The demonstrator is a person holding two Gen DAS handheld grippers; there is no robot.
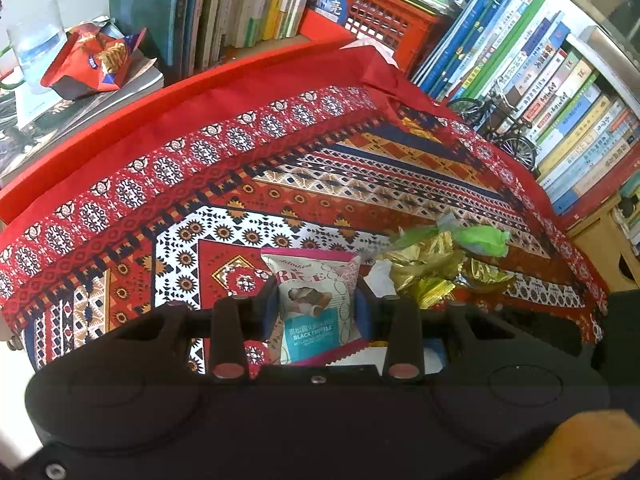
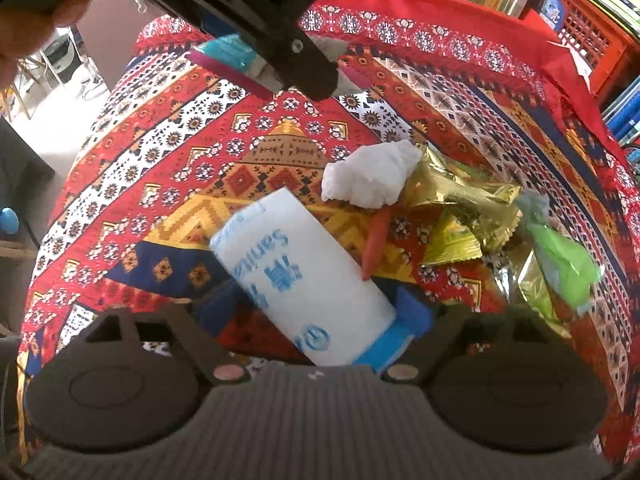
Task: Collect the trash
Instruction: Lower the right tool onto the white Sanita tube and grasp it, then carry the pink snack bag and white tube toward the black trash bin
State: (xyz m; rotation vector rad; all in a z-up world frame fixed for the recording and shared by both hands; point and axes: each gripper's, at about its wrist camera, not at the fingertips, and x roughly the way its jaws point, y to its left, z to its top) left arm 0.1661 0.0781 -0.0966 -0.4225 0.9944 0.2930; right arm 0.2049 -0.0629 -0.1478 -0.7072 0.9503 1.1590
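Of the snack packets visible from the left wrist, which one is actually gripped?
The pink-and-teal rice snack packet labelled "Black Truffle", clamped between the left gripper pads. The red chip bag lies ungripped on books at the back left; the gold wrappers lie loose on the cloth.

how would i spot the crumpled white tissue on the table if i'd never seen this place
Start from the red patterned tablecloth and find the trash pile on it. The crumpled white tissue lies at the pile's edge, against the gold foil wrappers. It is the only plain, matte white wad; its neighbours are shiny gold or green.

Patterned tablecloth (image 2: 280, 152) (wrappers (image 2: 452, 196), tissue (image 2: 368, 178))
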